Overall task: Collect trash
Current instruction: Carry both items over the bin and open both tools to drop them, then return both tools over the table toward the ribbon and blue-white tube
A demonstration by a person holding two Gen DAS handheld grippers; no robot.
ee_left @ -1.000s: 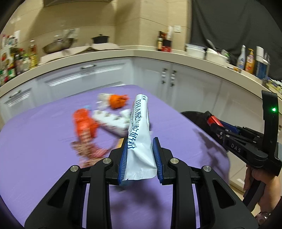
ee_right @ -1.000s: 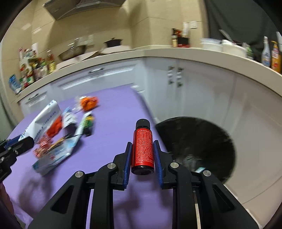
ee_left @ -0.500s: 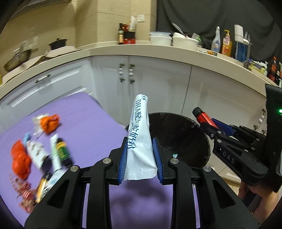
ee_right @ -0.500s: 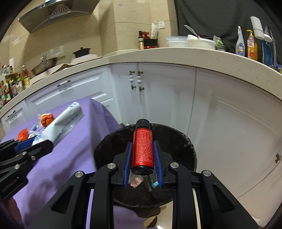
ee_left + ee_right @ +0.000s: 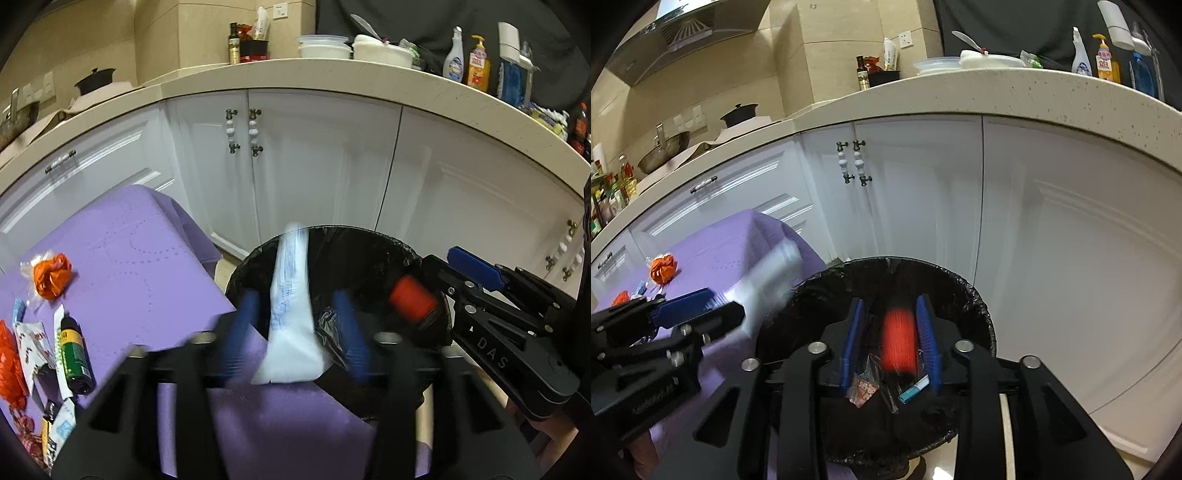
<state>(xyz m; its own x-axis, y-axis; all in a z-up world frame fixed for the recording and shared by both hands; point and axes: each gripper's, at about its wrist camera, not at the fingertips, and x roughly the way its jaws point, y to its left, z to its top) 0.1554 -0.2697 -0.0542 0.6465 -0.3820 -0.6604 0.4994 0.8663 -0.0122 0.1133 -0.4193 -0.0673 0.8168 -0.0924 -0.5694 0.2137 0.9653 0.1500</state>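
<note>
In the left wrist view, my left claw (image 5: 295,325) is opening over the black-lined trash bin (image 5: 369,243). The white packet (image 5: 291,302) sits blurred between the blue pads with a gap on each side, so nothing grips it, and its far end points into the bin. To the right, my right claw (image 5: 443,273) reaches over the bin's rim with the red bottle (image 5: 412,299) at its tip. On the purple worktop (image 5: 129,258) to the left lie an orange wrapper (image 5: 51,275), a green bottle (image 5: 74,358) and more wrappers.

In the right wrist view, my right claw (image 5: 892,339) is opening above the bin (image 5: 975,299). The red bottle (image 5: 899,343) is blurred between the pads, clear of both. Scraps lie on the bin's bottom. At left, my left claw (image 5: 713,306) holds out the blurred white packet (image 5: 772,273) beside the bin's rim.
</note>
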